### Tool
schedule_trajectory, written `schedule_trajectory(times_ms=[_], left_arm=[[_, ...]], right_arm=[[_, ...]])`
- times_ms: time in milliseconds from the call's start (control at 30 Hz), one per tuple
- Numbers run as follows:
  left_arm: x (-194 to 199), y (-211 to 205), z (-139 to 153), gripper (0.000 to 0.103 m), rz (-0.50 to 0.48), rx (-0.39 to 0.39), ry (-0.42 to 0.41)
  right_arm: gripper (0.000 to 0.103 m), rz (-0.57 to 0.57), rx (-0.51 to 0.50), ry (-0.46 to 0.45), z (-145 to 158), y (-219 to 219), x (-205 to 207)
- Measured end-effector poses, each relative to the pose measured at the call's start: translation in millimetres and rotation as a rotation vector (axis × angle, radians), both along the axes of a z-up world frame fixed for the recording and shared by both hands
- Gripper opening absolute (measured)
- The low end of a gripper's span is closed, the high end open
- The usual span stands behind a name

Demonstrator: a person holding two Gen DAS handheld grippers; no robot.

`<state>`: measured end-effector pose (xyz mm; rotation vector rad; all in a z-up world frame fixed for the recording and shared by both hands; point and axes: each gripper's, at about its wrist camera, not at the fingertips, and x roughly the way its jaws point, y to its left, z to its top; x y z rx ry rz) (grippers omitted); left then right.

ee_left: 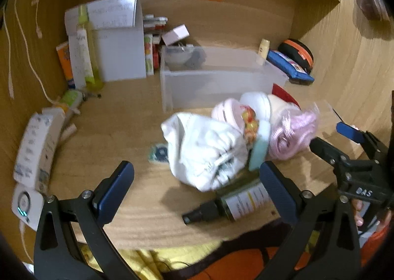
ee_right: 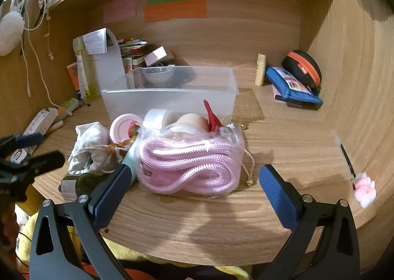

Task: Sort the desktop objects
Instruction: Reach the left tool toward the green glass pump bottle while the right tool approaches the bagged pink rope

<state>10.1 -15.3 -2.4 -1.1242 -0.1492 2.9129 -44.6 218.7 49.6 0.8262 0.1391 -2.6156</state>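
A pile of small items lies mid-desk: a white drawstring pouch point(ee_left: 206, 149) point(ee_right: 88, 147), a clear bag of pink rope point(ee_right: 189, 164) point(ee_left: 293, 134), a pink round case point(ee_right: 124, 127), white tape rolls point(ee_right: 157, 117) and a dark green spray bottle point(ee_left: 236, 201) point(ee_right: 78, 185) lying on its side. A clear plastic bin point(ee_right: 172, 97) point(ee_left: 216, 82) stands behind the pile. My left gripper point(ee_left: 197, 188) is open and empty, just short of the pouch and bottle. My right gripper point(ee_right: 194, 193) is open and empty, its jaws either side of the rope bag's near end.
A power strip point(ee_left: 34, 147) and cables lie at the left. Boxes, tubes and papers point(ee_left: 108, 38) stand at the back left. A blue pouch point(ee_right: 293, 87), an orange-black case point(ee_right: 304, 70) and a small bottle point(ee_right: 260, 69) sit back right. A pen with a pink charm point(ee_right: 364, 188) lies at the right.
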Motion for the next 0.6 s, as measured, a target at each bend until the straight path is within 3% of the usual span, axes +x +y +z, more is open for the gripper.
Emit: schedule_trajectory(times_ms=[100,367,600], left_arm=[[1.3,5.1,-8.4,0.103,-0.015,0.064,-0.030],[-8.9,25.8,-39.2,0.103,-0.053,0.094,-0.132],[-12.4,29.6,-51.4,0.103,-0.047,0.027,-0.127]], right_arm=[[0.103,-0.009,-0.011,-0.020,-3.8,5.1,-2.4],[0.103,-0.011,-0.010,-0.029,-6.8,9.6,-4.1],[0.103,0.020,0.001,-0.073,-18.3,-2.6,-17.2]])
